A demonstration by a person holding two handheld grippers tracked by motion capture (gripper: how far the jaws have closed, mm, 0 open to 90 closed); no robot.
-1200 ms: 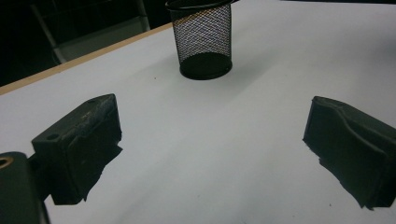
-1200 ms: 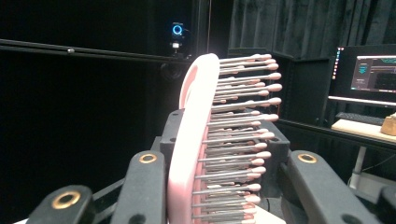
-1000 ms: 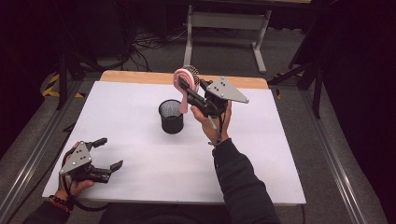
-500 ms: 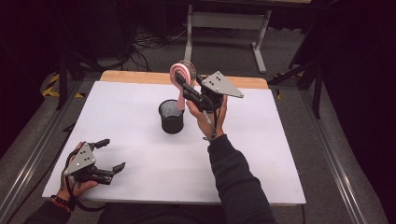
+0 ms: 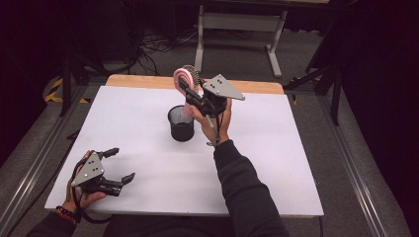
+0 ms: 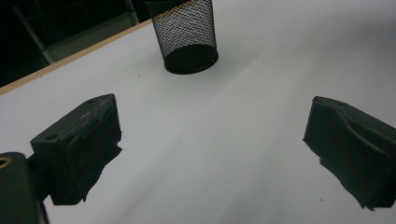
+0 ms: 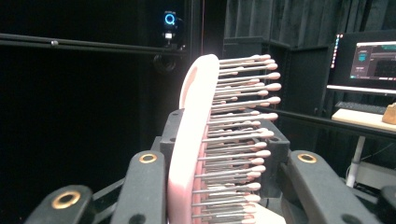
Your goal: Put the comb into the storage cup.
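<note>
White tabletop (image 5: 148, 123) | dark room | left jaws apart, unladen | right jaws grip pink hairbrush (image 7: 196, 140)

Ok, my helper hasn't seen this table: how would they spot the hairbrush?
Start at the white table and find the black mesh cup near its middle. Just above it, the right gripper holds the hairbrush: pink, with pale-tipped bristles.

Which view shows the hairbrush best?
The right gripper view: the pink hairbrush stands close up between the jaws, its bristles plain. The high view shows it small, held by the right gripper above the mesh cup.
</note>
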